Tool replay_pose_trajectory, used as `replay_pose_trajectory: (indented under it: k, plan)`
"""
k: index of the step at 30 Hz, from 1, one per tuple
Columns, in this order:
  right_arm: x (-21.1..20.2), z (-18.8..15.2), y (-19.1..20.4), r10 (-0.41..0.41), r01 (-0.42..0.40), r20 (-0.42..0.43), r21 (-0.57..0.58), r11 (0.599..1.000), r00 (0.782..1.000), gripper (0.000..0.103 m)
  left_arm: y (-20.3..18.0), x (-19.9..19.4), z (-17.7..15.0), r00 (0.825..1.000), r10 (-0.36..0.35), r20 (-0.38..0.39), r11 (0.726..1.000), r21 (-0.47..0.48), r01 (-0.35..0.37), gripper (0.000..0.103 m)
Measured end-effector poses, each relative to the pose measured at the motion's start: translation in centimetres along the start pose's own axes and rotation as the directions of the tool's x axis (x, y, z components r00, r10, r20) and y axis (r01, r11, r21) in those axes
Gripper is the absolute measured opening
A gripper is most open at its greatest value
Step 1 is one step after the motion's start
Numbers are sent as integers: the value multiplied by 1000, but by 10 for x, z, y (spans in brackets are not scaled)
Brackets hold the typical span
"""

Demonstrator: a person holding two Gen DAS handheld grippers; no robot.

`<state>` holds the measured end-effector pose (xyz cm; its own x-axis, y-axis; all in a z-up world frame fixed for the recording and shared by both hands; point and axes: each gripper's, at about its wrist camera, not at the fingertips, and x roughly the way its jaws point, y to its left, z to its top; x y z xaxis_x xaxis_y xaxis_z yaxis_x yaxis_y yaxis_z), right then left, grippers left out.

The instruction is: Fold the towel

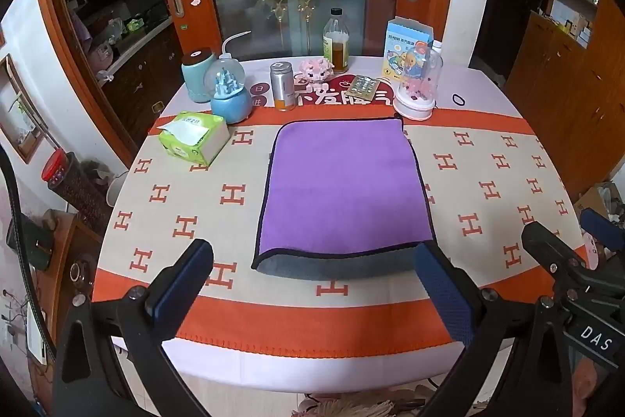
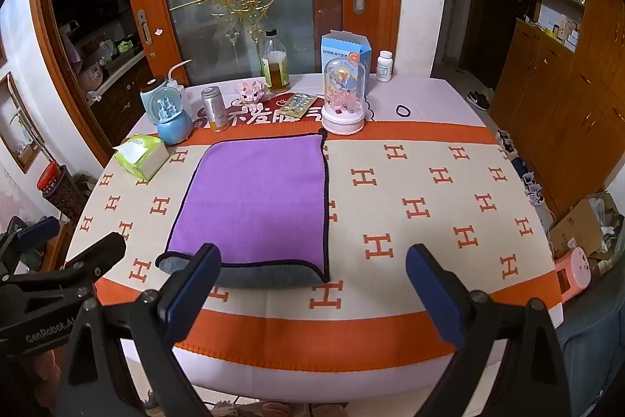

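Left wrist view: round desk [image 1: 488, 182] under a cream cloth with orange H marks and orange bands, purple microfibre towel with dark piping [image 1: 343, 190] lying mid-desk.
Clutter at the back: green tissue box [image 1: 193, 139] off the towel's far-left corner, blue snow globe with a castle [image 1: 230, 96], teal lidded jar [image 1: 198, 75], silver can with an orange base [image 1: 282, 85], pink toy pig [image 1: 315, 70], glass bottle of amber liquid [image 1: 336, 42], foil blister pack [image 1: 363, 86], blue carton [image 1: 408, 47], clear dome on a white base [image 1: 417, 85] just beside the far-right corner, black hair tie [image 1: 460, 100].
In the way: nothing sits on the towel, all that stuff is behind it.
Towel lie: already folded over once, flat, long axis running away from the cameras, grey underside peeking out along the near edge.
Left gripper [image 1: 316, 280]: wide open, holding nothing, near edge of the towel between its blue pads.
Right gripper [image 2: 312, 280]: also spread wide and empty, framing the towel's near-right corner [image 2: 322, 274].
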<state>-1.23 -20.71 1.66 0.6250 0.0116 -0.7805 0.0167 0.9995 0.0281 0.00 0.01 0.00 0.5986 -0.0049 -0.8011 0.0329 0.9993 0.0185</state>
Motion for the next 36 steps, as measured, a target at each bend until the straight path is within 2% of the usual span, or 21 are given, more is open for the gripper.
replay_pose_trajectory:
  k: [36]
  plan:
    - [-1, -4, -3, -3, 3, 2, 8, 1000, 1000, 96, 0, 0, 4, 1000, 2, 0, 1000, 0, -2, 102]
